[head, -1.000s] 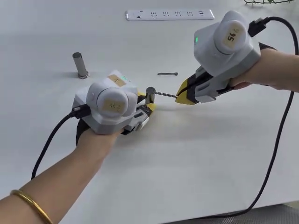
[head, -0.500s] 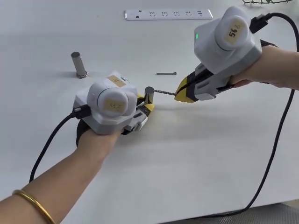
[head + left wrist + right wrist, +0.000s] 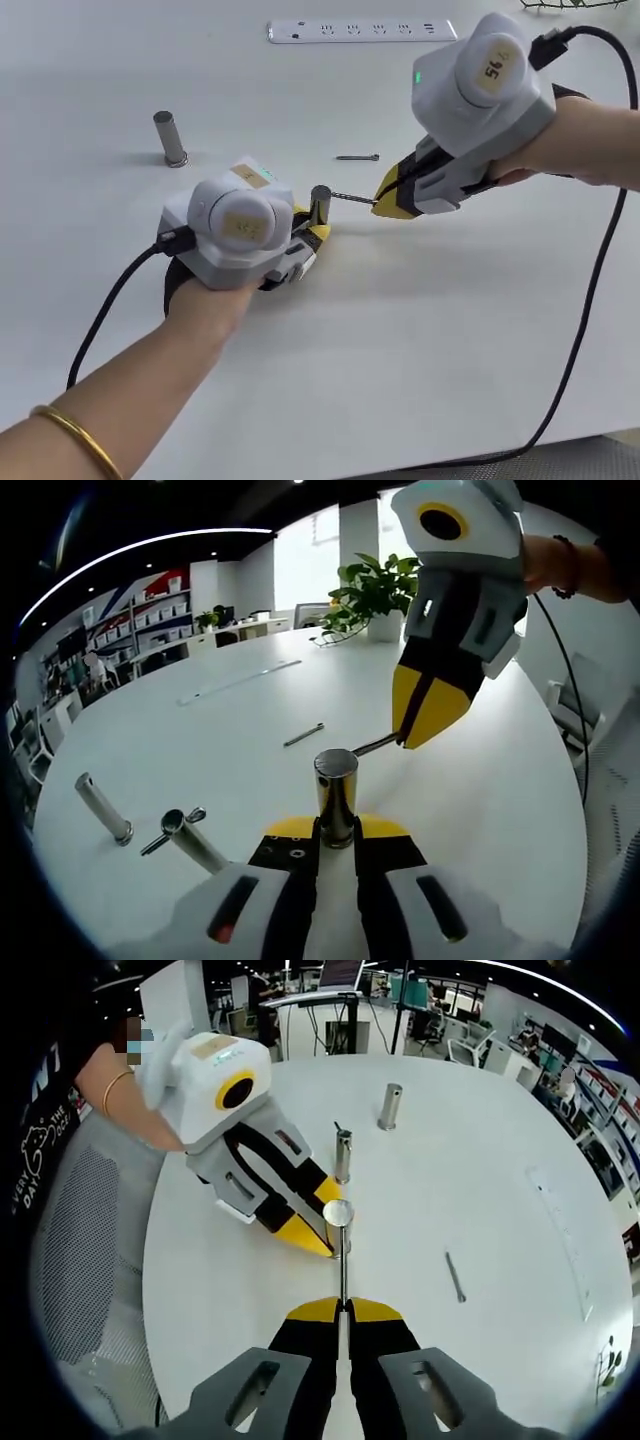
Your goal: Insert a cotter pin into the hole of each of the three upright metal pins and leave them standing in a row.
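Observation:
My left gripper (image 3: 315, 226) (image 3: 336, 830) is shut on an upright metal pin (image 3: 321, 204) (image 3: 336, 790) (image 3: 338, 1214) standing on the white table. My right gripper (image 3: 388, 206) (image 3: 343, 1307) is shut on a cotter pin (image 3: 352, 198) (image 3: 375, 744) (image 3: 343, 1265), held level with its tip at the pin's top. A second metal pin (image 3: 190, 840) (image 3: 343, 1155) stands beside the left gripper with a cotter pin through it. A third bare pin (image 3: 170, 138) (image 3: 102, 808) (image 3: 390, 1106) stands further left. A loose cotter pin (image 3: 357, 158) (image 3: 303, 734) (image 3: 455, 1276) lies on the table.
A white power strip (image 3: 362, 31) lies at the table's far edge. Black cables (image 3: 590, 300) trail from both grippers toward the near edge. A potted plant (image 3: 375, 590) stands far across the table. Bare table (image 3: 420, 340) spreads in front.
The right gripper has edged slightly left and up, keeping the cotter pin's tip at the held pin. The left gripper has stayed put.

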### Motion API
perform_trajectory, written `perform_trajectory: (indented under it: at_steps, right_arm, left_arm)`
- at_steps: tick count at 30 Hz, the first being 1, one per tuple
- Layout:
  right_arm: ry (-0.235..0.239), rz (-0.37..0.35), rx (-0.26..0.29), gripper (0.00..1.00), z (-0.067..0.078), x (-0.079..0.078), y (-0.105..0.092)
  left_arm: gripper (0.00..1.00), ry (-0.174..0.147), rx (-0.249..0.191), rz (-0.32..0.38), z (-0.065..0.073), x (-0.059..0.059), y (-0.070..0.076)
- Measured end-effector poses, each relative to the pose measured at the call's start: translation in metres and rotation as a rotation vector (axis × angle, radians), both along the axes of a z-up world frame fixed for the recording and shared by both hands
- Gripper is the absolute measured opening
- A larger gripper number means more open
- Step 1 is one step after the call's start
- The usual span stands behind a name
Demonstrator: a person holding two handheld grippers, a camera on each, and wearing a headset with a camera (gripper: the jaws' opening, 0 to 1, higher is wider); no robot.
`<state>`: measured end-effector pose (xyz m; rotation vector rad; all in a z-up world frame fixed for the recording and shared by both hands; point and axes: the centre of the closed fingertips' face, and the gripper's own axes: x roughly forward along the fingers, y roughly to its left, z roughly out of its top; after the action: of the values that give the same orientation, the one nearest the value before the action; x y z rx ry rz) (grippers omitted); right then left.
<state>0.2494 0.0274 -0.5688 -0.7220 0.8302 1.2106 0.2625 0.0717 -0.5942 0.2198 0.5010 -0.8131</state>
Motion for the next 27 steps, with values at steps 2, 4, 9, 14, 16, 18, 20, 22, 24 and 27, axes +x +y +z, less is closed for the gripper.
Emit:
perform_trajectory:
  at_steps: [2,4,9,14,16,18,20,22,24,27]
  right_arm:
    - [0.000,0.005,-0.001,0.00,0.000,-0.001,0.000]
    - [-0.002,0.008,-0.004,0.00,0.000,-0.001,0.000]
    - [-0.022,0.028,-0.019,0.00,0.001,0.002,-0.001]
    - [-0.044,0.062,-0.037,0.00,0.002,0.004,-0.002]
    - [-0.053,0.074,-0.042,0.00,0.002,0.005,-0.001]
    - [-0.057,0.083,-0.036,0.00,0.003,0.005,0.000]
    - [-0.063,0.096,-0.039,0.00,0.003,0.005,0.000]
    - [-0.065,0.103,-0.038,0.00,0.002,0.006,0.001]
    - [-0.072,0.109,-0.037,0.00,0.002,0.008,0.002]
    - [-0.085,0.124,-0.030,0.00,0.002,0.011,0.006]
  left_arm:
    - [0.11,0.001,-0.001,-0.003,0.000,0.000,0.000]
    - [0.11,0.000,0.000,-0.009,0.000,0.000,0.000]
    - [0.11,-0.002,0.003,-0.021,0.000,0.000,-0.001]
    - [0.11,-0.009,0.015,-0.035,0.000,0.000,-0.002]
    - [0.11,-0.009,0.016,-0.040,0.000,0.000,-0.002]
    - [0.11,-0.010,0.017,-0.045,0.000,0.000,-0.002]
    - [0.11,-0.011,0.021,-0.052,0.000,0.000,-0.002]
    - [0.11,-0.015,0.025,-0.061,0.000,0.000,-0.002]
    - [0.11,-0.013,0.024,-0.065,0.000,-0.001,-0.002]
    - [0.11,-0.011,0.020,-0.066,0.000,-0.001,-0.003]
